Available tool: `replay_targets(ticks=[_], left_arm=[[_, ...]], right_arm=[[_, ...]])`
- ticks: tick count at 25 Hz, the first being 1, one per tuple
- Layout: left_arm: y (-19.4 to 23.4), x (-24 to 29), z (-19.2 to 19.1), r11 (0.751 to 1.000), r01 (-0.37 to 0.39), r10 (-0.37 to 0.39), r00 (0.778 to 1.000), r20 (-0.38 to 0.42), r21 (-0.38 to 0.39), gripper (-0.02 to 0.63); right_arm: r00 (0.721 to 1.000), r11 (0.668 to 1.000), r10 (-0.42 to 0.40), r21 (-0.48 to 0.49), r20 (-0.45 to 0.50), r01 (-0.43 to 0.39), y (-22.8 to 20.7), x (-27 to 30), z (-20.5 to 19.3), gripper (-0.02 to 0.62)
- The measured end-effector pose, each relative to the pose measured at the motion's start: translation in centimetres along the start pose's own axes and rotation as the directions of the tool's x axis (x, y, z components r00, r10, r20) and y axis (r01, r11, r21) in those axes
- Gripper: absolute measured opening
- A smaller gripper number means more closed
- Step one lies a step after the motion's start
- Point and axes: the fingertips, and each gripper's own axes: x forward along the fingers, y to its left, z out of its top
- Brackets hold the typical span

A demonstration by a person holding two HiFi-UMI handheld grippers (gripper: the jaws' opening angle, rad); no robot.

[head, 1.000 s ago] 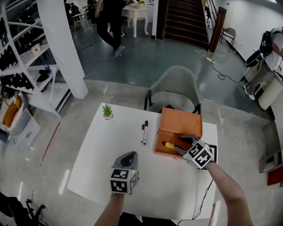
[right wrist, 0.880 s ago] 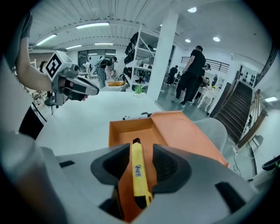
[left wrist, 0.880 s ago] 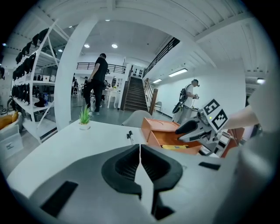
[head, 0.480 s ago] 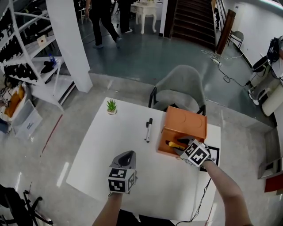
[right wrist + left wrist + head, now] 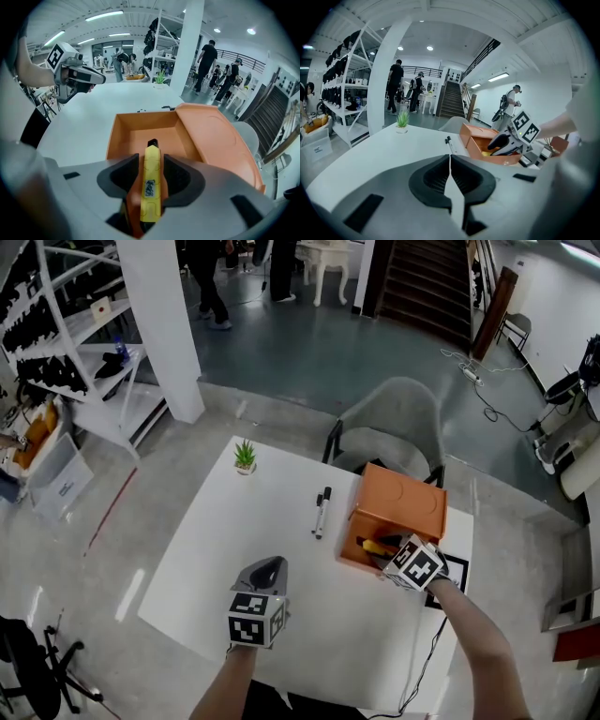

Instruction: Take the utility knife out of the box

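The right gripper (image 5: 151,165) had its jaws closed on the yellow utility knife (image 5: 151,183), whose black tip pointed toward 12 o'clock over the inside of the open orange box (image 5: 140,129). The knife seemed raised off the box floor, though that was hard to judge. In the head view the box (image 5: 401,506) sat on the white table (image 5: 234,549), at 2 o'clock from the left gripper (image 5: 267,570). That gripper's jaws were pressed together on nothing. Two markers (image 5: 322,510) lay at 9 o'clock of the box, and a small plant (image 5: 245,457) stood at 11 o'clock.
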Motion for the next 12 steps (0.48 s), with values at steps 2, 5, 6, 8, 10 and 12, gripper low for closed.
replay_targets(ticks=[2, 5, 6, 8, 10, 12], left_arm=[[0.2, 0.0, -0.1, 1.0, -0.004, 0.004, 1.0, -0.003, -0.002, 0.015], [0.4, 0.0, -0.2, 1.0, -0.01, 0.01, 1.0, -0.006, -0.006, 0.015], [0.4, -0.1, -0.2, 1.0, -0.012, 0.012, 1.0, -0.007, -0.008, 0.015], [0.5, 0.0, -0.2, 1.0, -0.014, 0.014, 1.0, -0.006, -0.01, 0.015], [0.6, 0.0, -0.1, 1.0, -0.015, 0.015, 1.0, -0.007, -0.011, 0.015], [0.8, 0.0, -0.2, 1.0, -0.018, 0.017, 1.0, -0.009, -0.011, 0.015]], right_arm=[[0.999, 1.0, 0.021, 0.003, -0.027, -0.021, 0.0, 0.3, -0.3, 0.163], [0.992, 0.996, 0.045, -0.077, -0.114, -0.054, 0.2, 0.5, -0.9, 0.198], [0.99, 0.993, 0.052, -0.101, -0.131, -0.066, 0.4, 0.6, -0.9, 0.198], [0.988, 0.99, 0.058, -0.121, -0.143, -0.076, 0.7, 0.9, -0.7, 0.195], [0.987, 0.99, 0.057, -0.119, -0.149, -0.075, 0.7, 1.2, -0.7, 0.179], [0.986, 0.99, 0.059, -0.115, -0.156, -0.078, 0.7, 1.3, -0.8, 0.172]])
